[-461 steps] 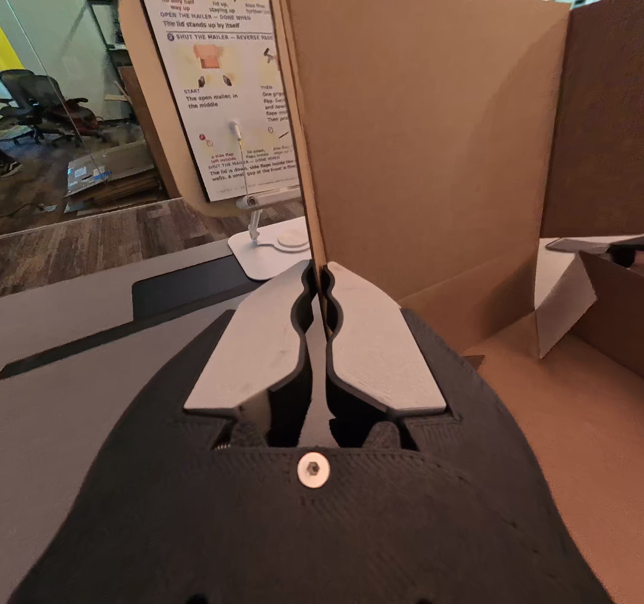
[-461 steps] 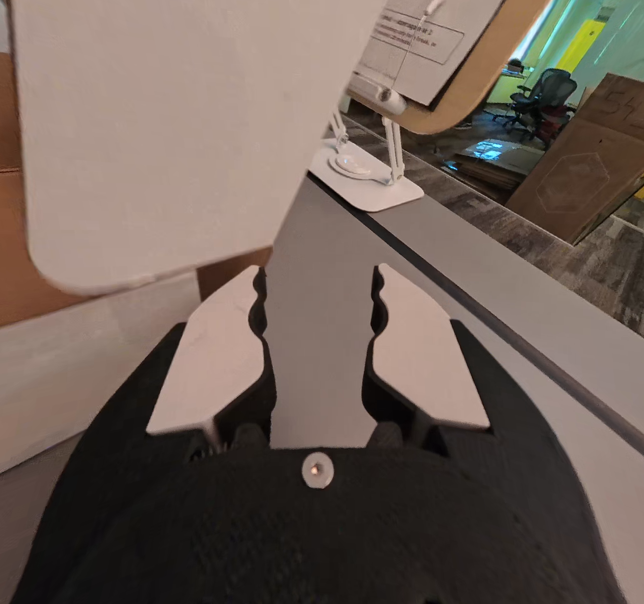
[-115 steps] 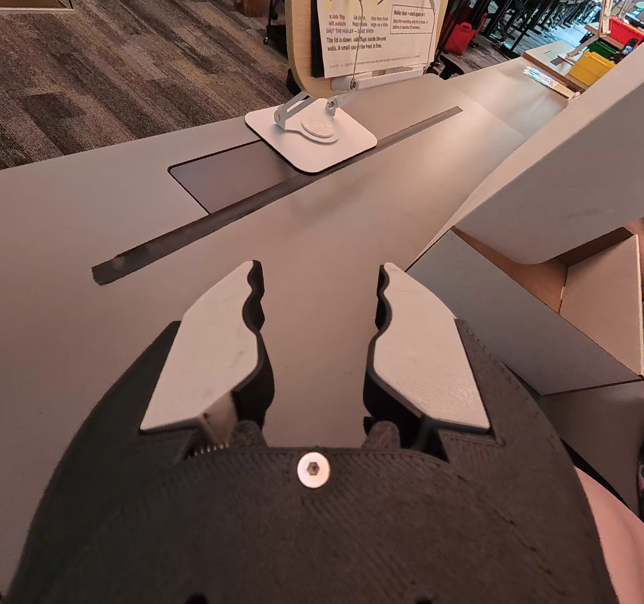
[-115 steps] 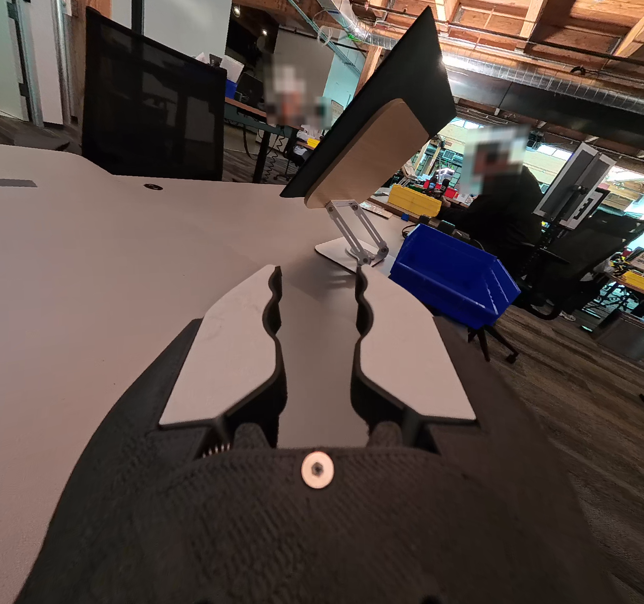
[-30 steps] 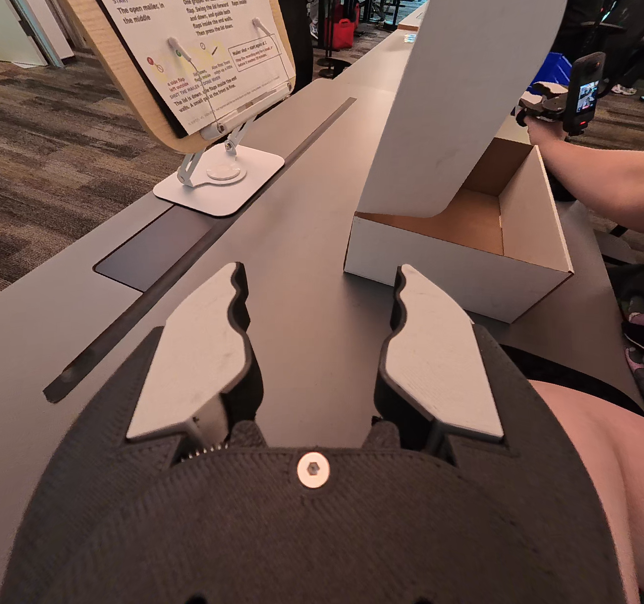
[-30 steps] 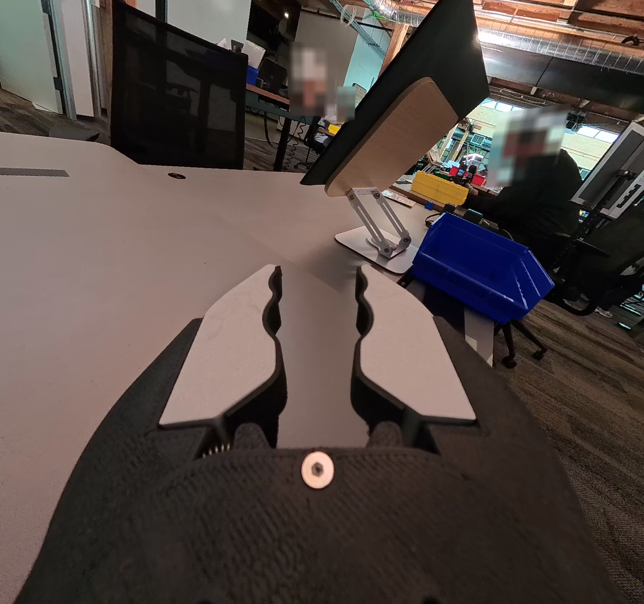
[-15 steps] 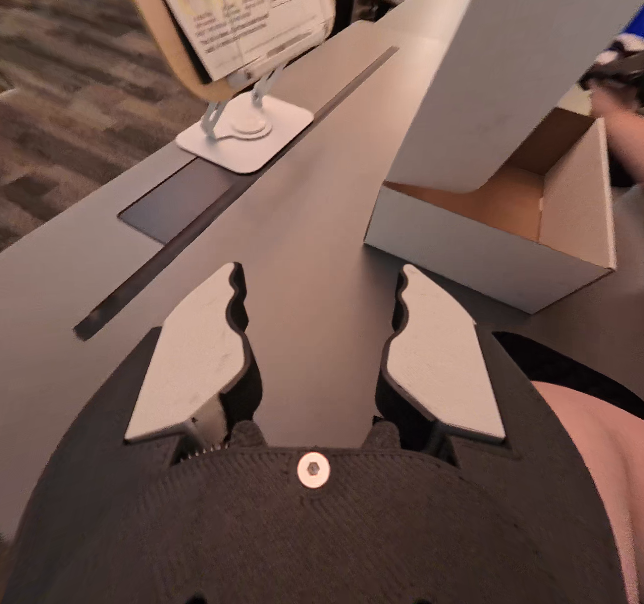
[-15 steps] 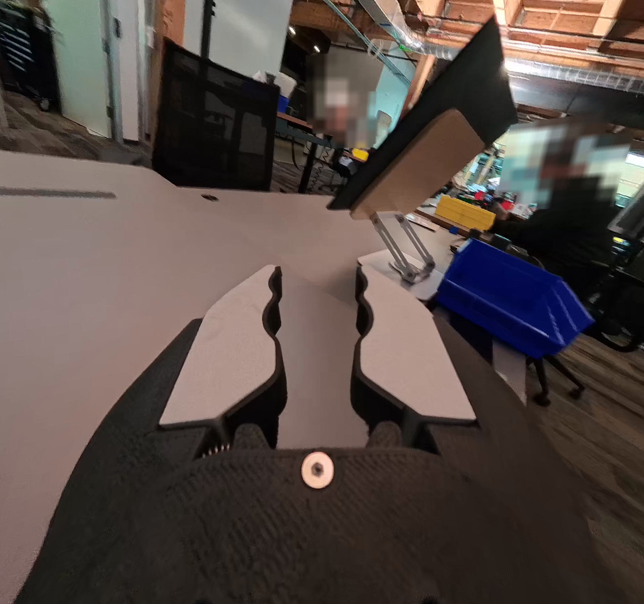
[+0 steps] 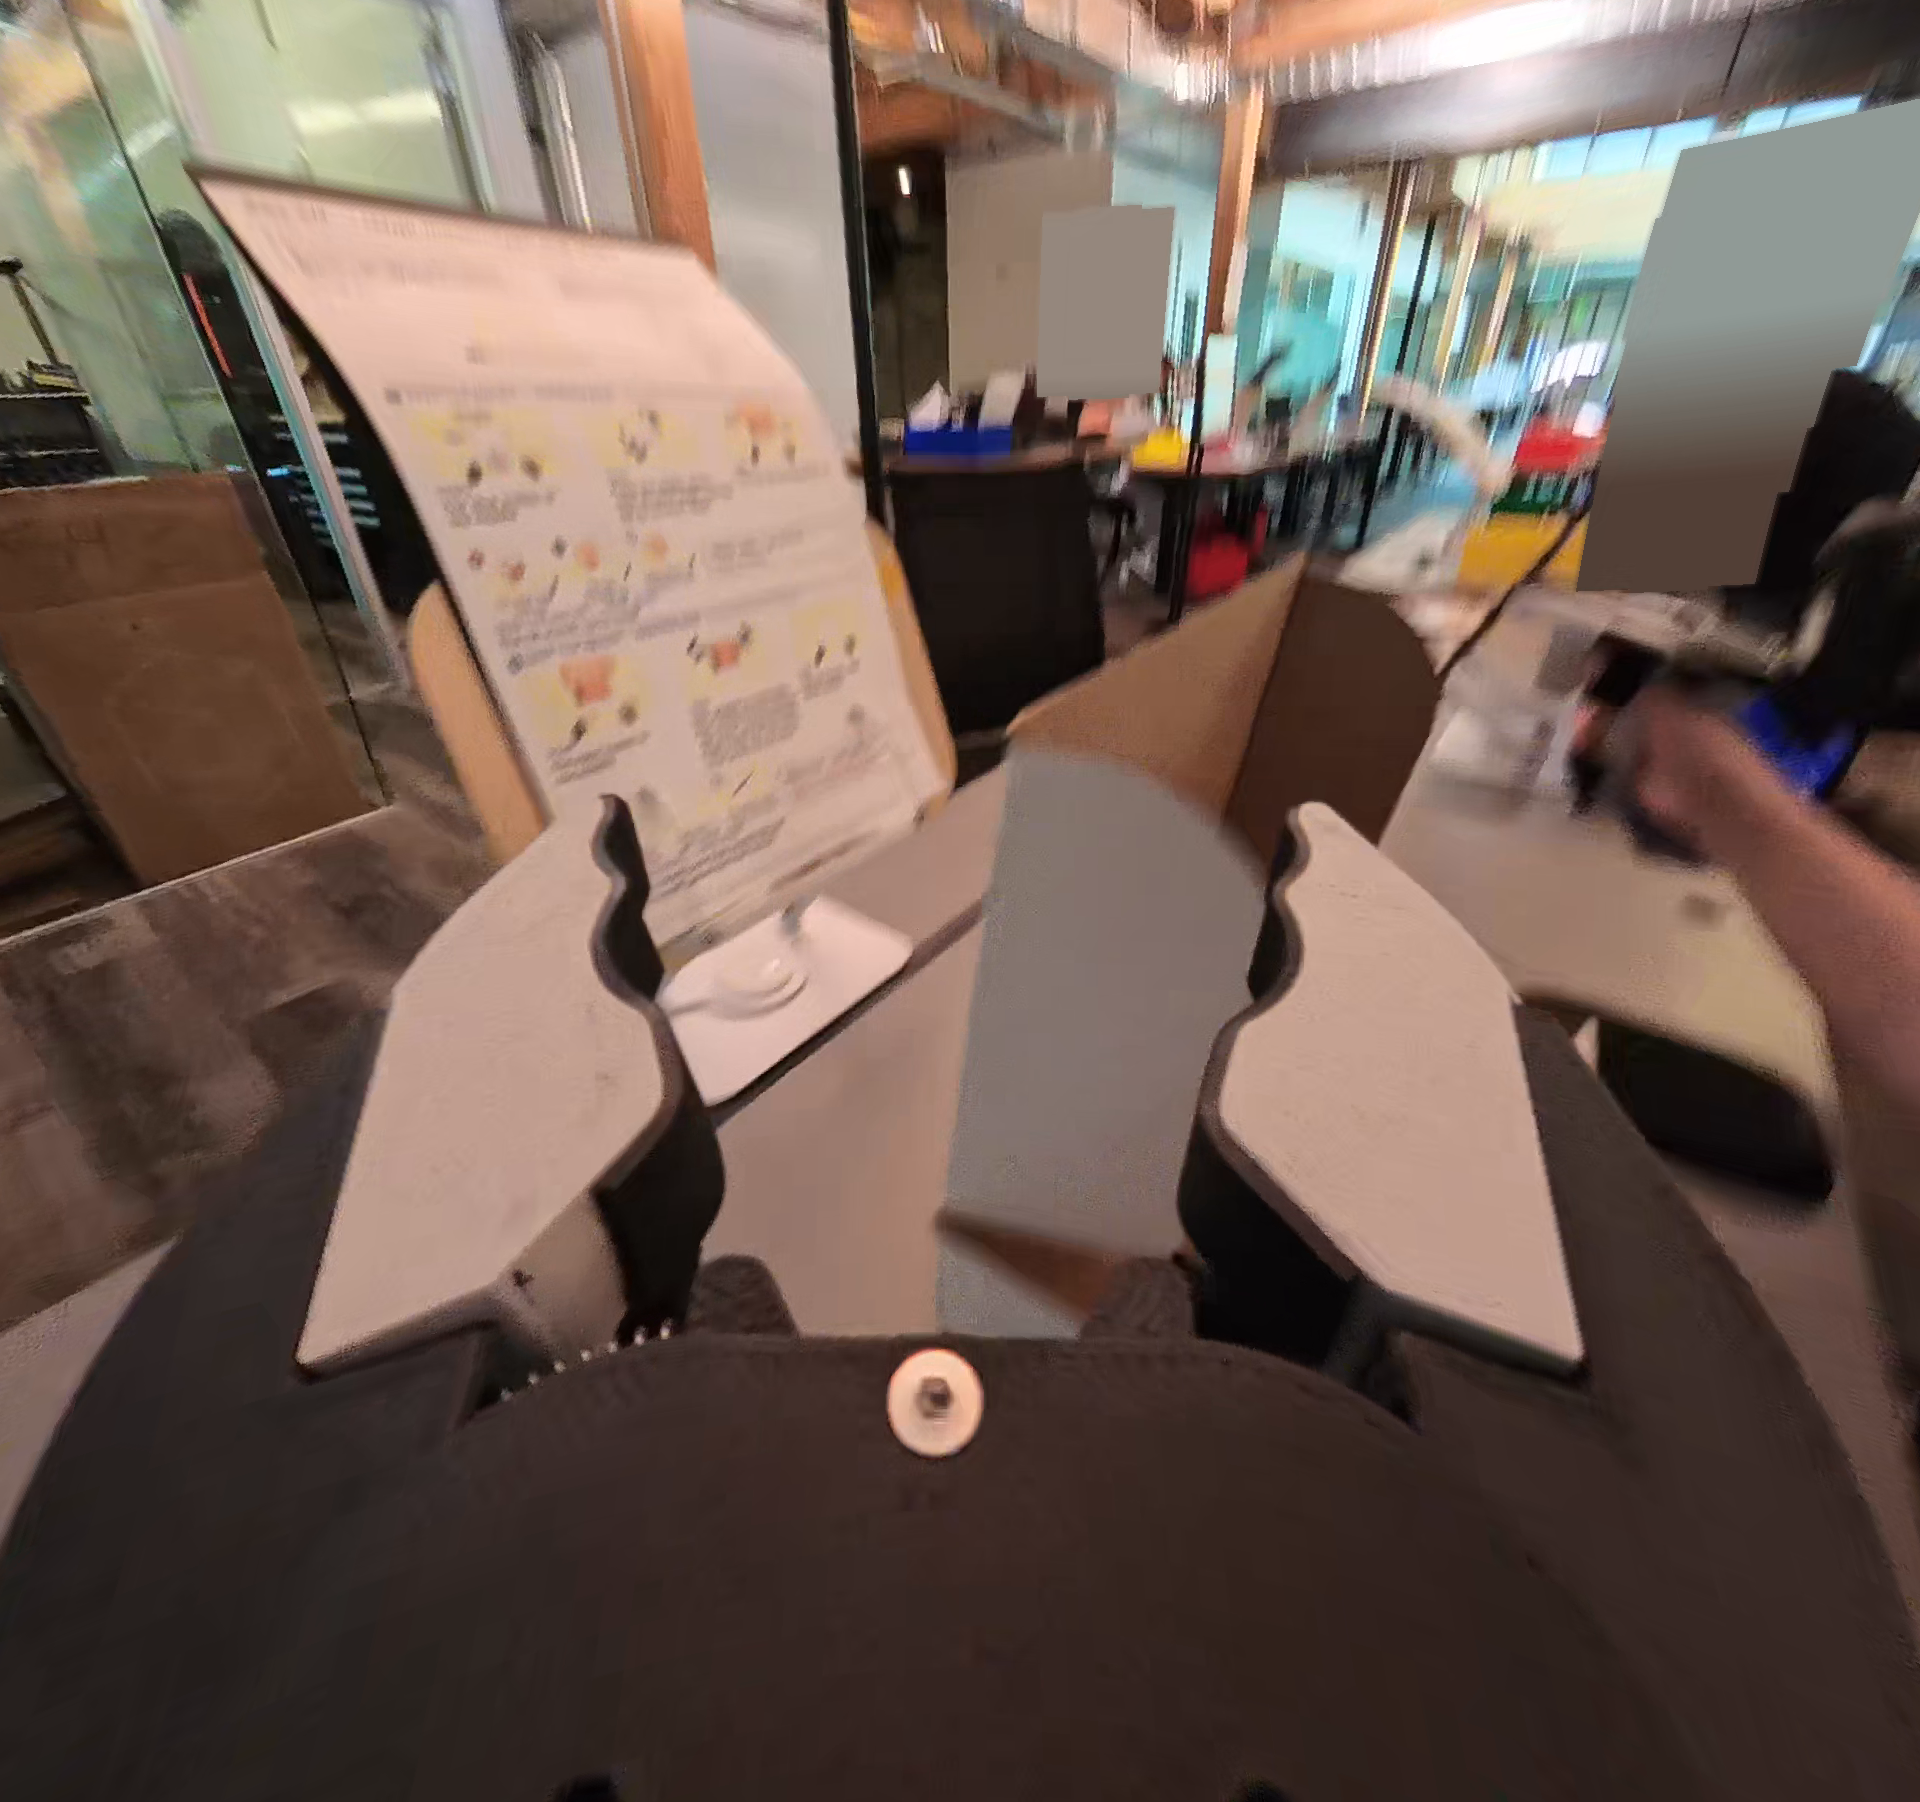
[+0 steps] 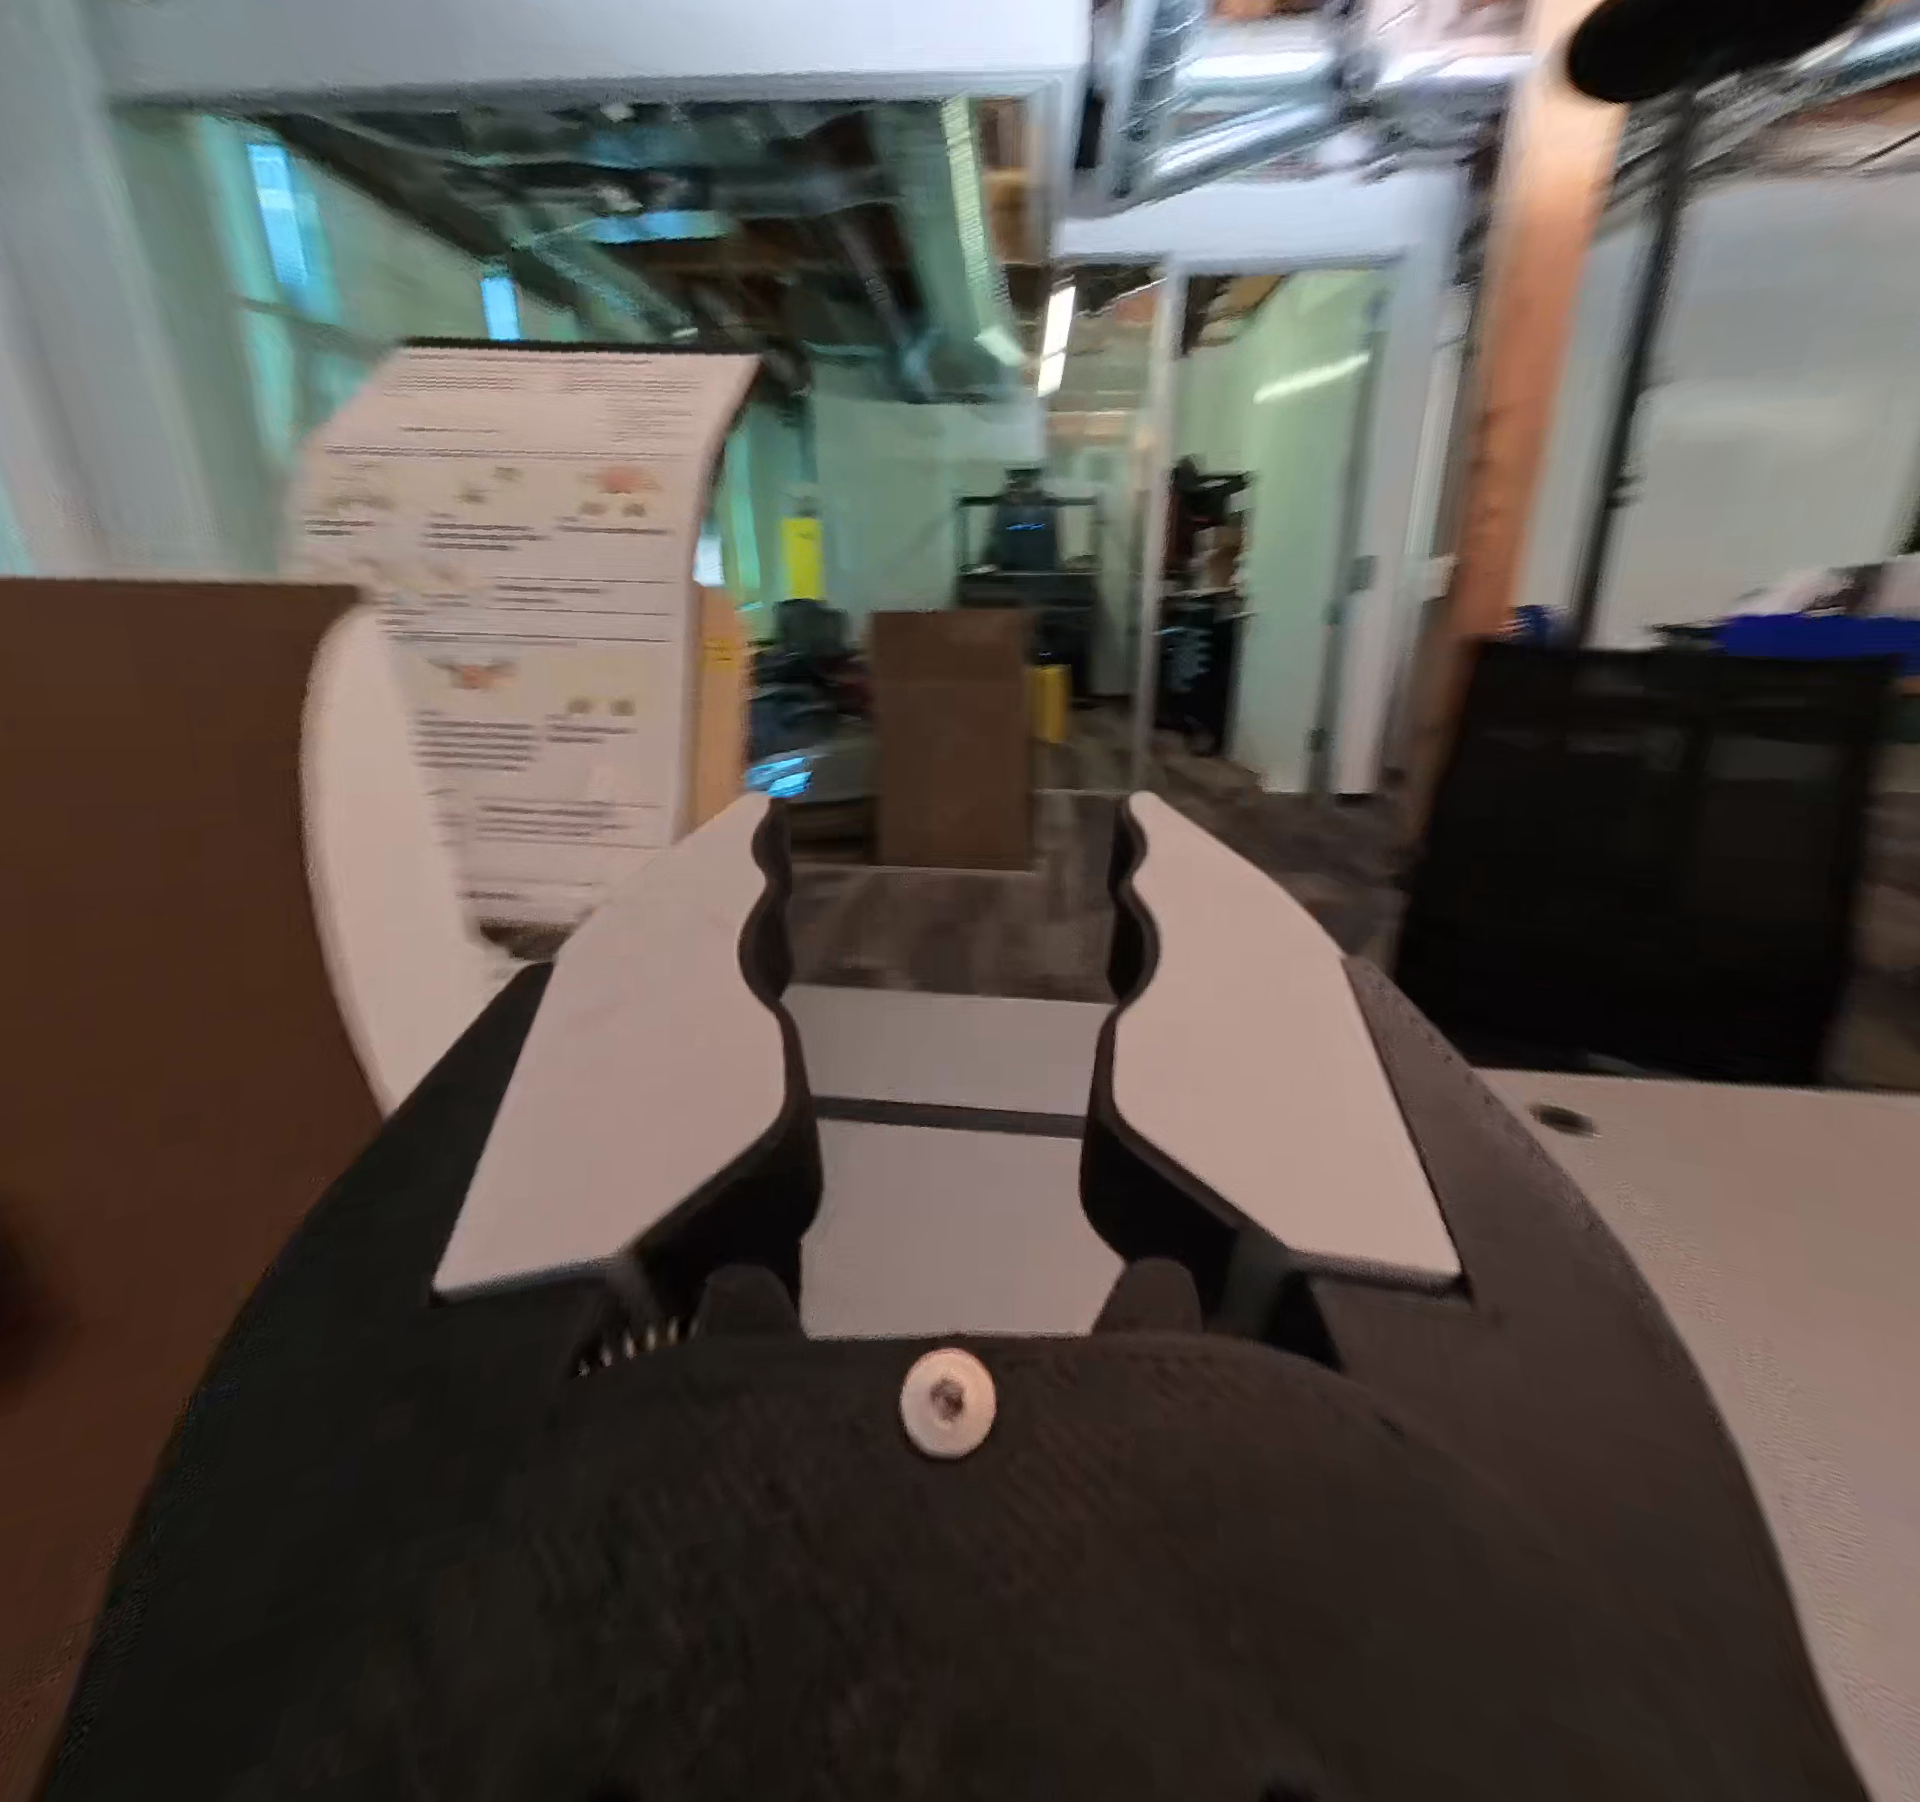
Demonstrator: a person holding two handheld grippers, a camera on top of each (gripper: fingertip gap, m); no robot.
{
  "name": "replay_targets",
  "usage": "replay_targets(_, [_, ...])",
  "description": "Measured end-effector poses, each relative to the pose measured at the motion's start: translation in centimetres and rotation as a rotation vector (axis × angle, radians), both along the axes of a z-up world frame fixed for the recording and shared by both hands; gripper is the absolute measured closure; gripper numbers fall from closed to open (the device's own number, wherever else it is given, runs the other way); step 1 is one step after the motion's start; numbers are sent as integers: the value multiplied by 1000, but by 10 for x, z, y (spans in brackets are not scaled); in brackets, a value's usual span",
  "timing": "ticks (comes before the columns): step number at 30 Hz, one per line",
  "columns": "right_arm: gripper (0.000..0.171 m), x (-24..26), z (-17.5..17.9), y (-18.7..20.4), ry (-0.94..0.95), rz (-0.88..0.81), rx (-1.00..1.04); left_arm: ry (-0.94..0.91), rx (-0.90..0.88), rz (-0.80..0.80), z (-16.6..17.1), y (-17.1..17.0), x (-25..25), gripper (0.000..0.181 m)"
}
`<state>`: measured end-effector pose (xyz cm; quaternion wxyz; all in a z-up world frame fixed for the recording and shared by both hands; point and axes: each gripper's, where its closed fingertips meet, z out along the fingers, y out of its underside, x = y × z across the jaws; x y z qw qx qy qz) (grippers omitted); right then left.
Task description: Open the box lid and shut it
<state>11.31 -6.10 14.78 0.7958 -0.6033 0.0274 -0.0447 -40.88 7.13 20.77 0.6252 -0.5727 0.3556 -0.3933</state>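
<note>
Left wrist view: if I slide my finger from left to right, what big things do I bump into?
Brown cardboard sheet → instruction sheet on its stand → box flap → person's arm.

One box (image 9: 1226, 713), lid up, and one instruction board (image 9: 644, 609) at 11 o'clock. Two claws: left (image 9: 951, 838), right (image 10: 948, 822). One desk (image 10: 1714, 1233).

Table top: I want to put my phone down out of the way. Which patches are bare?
Bare grey table lies right of the right tool, up to the black screen. It is crowded around the open box and the instruction stand; the box flap sits between the left tool's fingers.
</note>
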Motion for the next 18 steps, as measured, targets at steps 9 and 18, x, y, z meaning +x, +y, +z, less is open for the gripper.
replay_targets(9, [90, -103, 38, 52, -124, 293, -415, -28, -83, 352, -1, -38, 76, 69])
replay_targets(18, [98, -121, 11, 82, -119, 337, -767, 331, -294, 688, -52, 1, 97, 70])
